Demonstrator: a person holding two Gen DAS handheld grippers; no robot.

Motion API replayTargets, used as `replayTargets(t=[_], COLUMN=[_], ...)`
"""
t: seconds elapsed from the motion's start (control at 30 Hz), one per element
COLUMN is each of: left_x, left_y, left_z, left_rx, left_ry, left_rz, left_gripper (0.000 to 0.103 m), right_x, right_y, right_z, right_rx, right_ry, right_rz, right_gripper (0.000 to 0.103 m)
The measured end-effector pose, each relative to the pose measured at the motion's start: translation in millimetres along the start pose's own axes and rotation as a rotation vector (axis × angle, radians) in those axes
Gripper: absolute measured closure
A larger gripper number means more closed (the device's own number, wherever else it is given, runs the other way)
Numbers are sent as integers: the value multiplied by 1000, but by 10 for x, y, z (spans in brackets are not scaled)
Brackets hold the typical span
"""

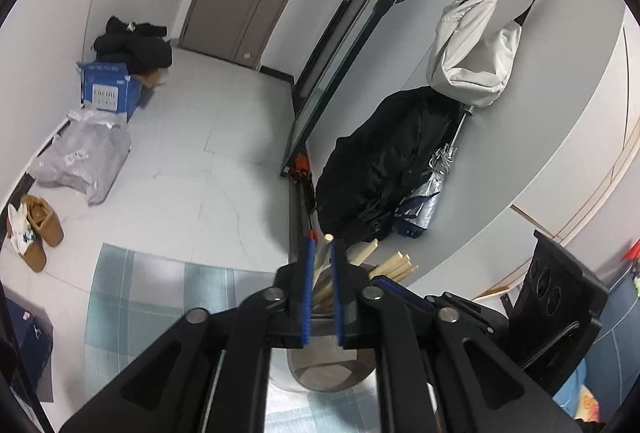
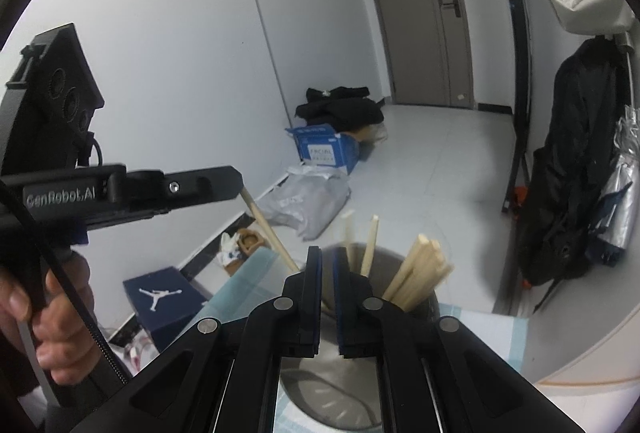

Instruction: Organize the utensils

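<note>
My left gripper (image 1: 323,253) is shut on a pale wooden chopstick (image 1: 321,265), held over a grey round holder (image 1: 332,373) on the table. More chopsticks (image 1: 394,265) stand in the holder to the right. In the right wrist view the left gripper (image 2: 236,189) holds that chopstick (image 2: 268,229) slanting down toward the holder (image 2: 400,261). My right gripper (image 2: 327,257) is nearly closed just above the holder, with a thin chopstick in the narrow gap between its fingers. Several chopsticks (image 2: 416,273) lean in the holder.
A pale blue checked cloth (image 1: 160,293) covers the table. On the floor lie a blue box (image 1: 108,91), a grey bag (image 1: 84,157), brown shoes (image 1: 40,229) and a shoe box (image 2: 160,297). A black coat (image 1: 384,161) and a white bag (image 1: 472,49) hang on the right.
</note>
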State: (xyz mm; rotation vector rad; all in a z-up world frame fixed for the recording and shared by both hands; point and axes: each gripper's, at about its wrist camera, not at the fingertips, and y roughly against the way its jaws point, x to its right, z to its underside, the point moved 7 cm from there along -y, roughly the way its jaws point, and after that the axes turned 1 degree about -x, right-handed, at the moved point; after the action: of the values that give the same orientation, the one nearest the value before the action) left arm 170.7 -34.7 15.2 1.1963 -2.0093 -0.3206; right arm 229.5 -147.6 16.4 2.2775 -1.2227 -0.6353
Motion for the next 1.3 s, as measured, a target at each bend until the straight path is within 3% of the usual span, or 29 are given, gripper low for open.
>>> replayTargets(t=[0.13, 0.2, 0.23, 0.33, 0.5, 0.7, 1.07, 1.3], left_x=[-7, 23, 24, 73, 95, 129, 332, 427], left_y=[31, 47, 49, 98, 305, 583, 1023, 1224], left_z=[11, 39, 47, 89, 123, 182, 327, 479], left_rx=[7, 5, 3, 2, 54, 130, 269, 365], left_ry=[18, 18, 19, 14, 11, 5, -80, -137], left_rz=[-38, -46, -47, -47, -118, -214, -313, -351], left_gripper=[77, 64, 63, 62, 42, 24, 1, 1], right_x=[45, 75, 80, 94, 102, 101, -131, -274], right_y=[61, 142, 185, 354, 680, 1061, 1615, 1835], right_z=[66, 86, 93, 114, 173, 221, 277, 374], right_rx=[-15, -8, -2, 21, 59, 122, 216, 276], right_ry=[-36, -48, -53, -58, -73, -103, -129, -116], right_rz=[3, 13, 13, 30, 56, 94, 89, 110], right_gripper=[96, 95, 95, 83, 71, 54, 28, 18])
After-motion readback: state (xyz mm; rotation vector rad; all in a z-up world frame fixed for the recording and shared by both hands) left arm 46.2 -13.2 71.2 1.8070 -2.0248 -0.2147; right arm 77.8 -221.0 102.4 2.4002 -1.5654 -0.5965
